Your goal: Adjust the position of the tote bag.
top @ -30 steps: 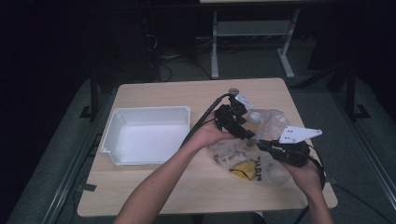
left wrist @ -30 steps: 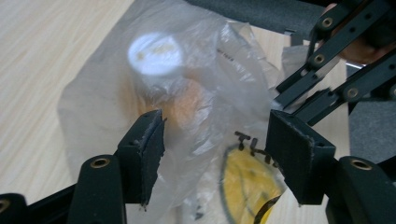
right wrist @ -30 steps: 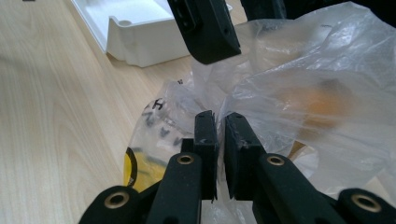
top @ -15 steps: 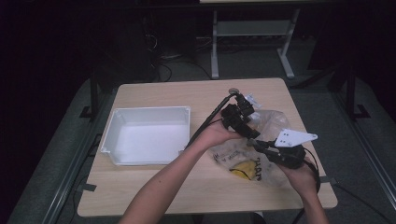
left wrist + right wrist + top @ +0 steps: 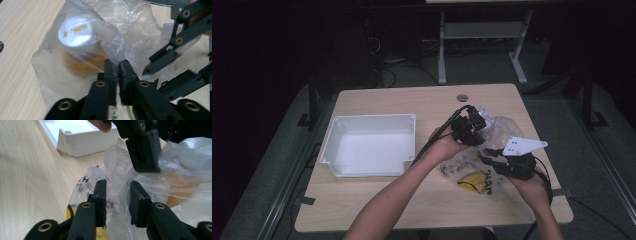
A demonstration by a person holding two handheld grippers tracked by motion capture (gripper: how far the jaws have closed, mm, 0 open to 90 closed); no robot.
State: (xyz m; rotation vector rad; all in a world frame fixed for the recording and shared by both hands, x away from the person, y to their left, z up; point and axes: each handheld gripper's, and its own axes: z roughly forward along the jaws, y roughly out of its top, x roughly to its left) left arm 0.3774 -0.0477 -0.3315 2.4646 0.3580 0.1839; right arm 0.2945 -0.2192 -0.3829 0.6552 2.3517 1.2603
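The clear plastic bag (image 5: 484, 150) lies crumpled on the right half of the tabletop (image 5: 377, 200), near the right edge and well apart from the white tray (image 5: 367, 145) that stands toward the left. Through the film a round, brown-and-white item (image 5: 77, 40) shows in the left gripper view, and a yellow printed patch (image 5: 474, 182) lies at the bag's near end in the high view.

Left tongs (image 5: 117, 72): clenched, with a fold of the bag's film pinched between the pads. The jaws have just been closing onto this fold. Right tongs (image 5: 116, 195): jaws part-way apart and just been opening; loose film stands between them, but the pads do not press on it, so the right tongs are released.

Handling judgement: the film is thin, soft and slippery; it will stretch, slide and may tear under a hard pull. The bag is light, and its contents will likely shift when it is lifted. Take hold at a gathered fold or at the mouth edge, not on a single flat layer and not through the film onto the contents. Two holds on opposite sides of the mouth should spread the opening best.
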